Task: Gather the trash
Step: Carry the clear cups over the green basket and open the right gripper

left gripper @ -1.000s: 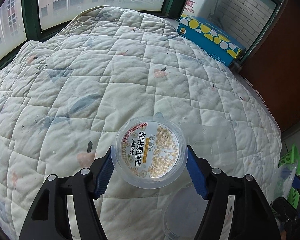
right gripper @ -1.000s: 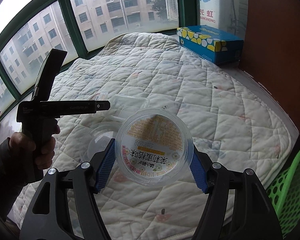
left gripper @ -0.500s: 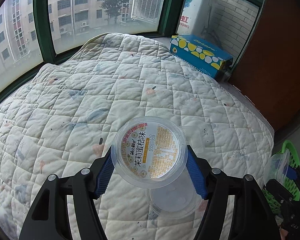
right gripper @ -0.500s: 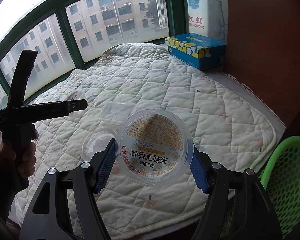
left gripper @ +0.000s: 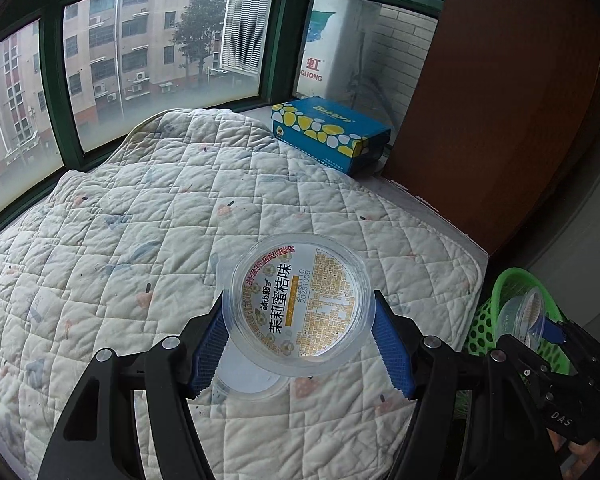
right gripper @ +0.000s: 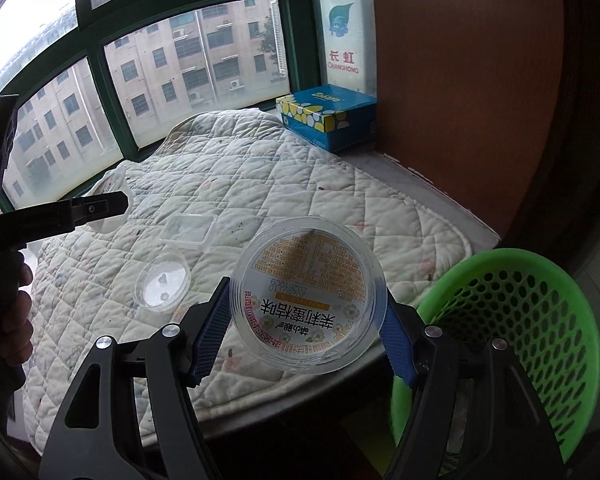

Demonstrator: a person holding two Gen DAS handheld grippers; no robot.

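My left gripper (left gripper: 300,330) is shut on a clear plastic cup with an orange printed lid (left gripper: 300,300), held above the white quilt (left gripper: 140,220). My right gripper (right gripper: 306,332) is shut on a matching printed cup (right gripper: 306,292), held over the quilt's near edge, just left of a green basket (right gripper: 512,320). In the left wrist view that basket (left gripper: 488,328) shows at the right, with the right gripper's cup (left gripper: 524,314) in front of it. An empty clear round cup (right gripper: 162,282) and a clear square lid (right gripper: 188,230) lie on the quilt.
A blue and yellow tissue box (left gripper: 332,132) sits at the far corner beside a brown wooden panel (left gripper: 500,100). Green-framed windows (left gripper: 56,80) run behind the quilt. A hand (right gripper: 4,300) holds the left gripper's handle at the left of the right wrist view.
Both grippers have risen and drawn back toward the quilt's right end, each still gripping its cup. The green basket has come much further into both views.
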